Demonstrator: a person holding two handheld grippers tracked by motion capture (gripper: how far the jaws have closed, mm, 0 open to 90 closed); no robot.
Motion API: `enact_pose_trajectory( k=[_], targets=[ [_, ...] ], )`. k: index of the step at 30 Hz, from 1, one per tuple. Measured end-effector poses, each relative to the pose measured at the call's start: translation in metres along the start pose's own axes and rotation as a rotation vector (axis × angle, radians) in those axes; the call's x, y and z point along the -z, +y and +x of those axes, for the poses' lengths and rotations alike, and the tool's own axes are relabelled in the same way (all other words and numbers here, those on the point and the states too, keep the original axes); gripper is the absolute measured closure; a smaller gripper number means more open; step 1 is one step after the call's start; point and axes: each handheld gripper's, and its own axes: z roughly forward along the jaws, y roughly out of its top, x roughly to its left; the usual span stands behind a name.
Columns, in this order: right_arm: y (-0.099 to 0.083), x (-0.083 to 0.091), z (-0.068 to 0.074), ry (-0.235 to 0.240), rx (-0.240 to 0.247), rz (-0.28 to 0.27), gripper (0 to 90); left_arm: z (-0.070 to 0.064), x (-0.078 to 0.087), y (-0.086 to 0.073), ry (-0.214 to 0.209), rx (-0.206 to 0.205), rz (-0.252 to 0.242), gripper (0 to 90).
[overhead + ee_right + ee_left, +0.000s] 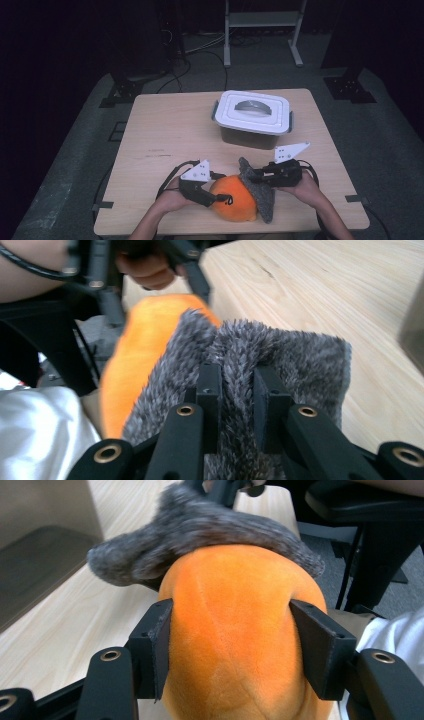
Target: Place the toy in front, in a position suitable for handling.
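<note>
Count: 1 orange plush [234,200], 1 grey fuzzy cloth [259,190], 1 lidded white box [253,117], 1 table [165,130], 2 grippers.

Plush sits at near edge of table, approx centre, btwn the two grippers. Left gripper [214,196] is on its left side: in left gripper view the jaws stand wide apart w/ the plush [235,630] filling the gap, pads pressed against both flanks, so it's clamped on the plush. Grey cloth [200,535] drapes over the plush's far side there.

Right gripper [250,176] comes in from the right, jaws narrow, nearly closed, pinching a fold of the grey cloth [240,365] btwn them; orange plush [145,350] lies just beyond and left of the cloth in right gripper view. Cloth touches plush's right side and hangs down to the table.

Box stands further back, right of centre, lid on, well apart from both grippers.
</note>
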Motion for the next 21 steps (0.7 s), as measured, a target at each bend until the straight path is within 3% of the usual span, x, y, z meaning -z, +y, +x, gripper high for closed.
enact_pose_trajectory(
  k=[8,10,13,15,18,21],
  targets=[
    [0.0,-0.008,0.01,0.026,0.016,0.018,75.3,0.009,0.008,-0.002,-0.038,0.161,-0.055,27.2],
    [0.001,-0.009,0.014,0.033,0.022,0.017,75.3,0.009,0.006,-0.001,-0.052,0.189,-0.039,20.5],
    [0.003,-0.011,0.02,0.051,0.04,0.018,75.3,0.007,-0.007,-0.004,-0.08,0.22,0.031,14.3],
    [0.005,-0.012,0.024,0.052,0.06,0.026,75.1,0.007,-0.009,-0.006,-0.083,0.226,0.027,14.8],
    [0.006,-0.01,0.024,0.038,0.073,0.024,75.3,0.003,-0.003,-0.003,-0.039,0.121,0.008,37.1],
    [0.011,-0.001,0.02,0.001,0.081,-0.01,75.4,-0.005,0.004,0.002,0.045,-0.025,-0.068,44.7]
  ],
)
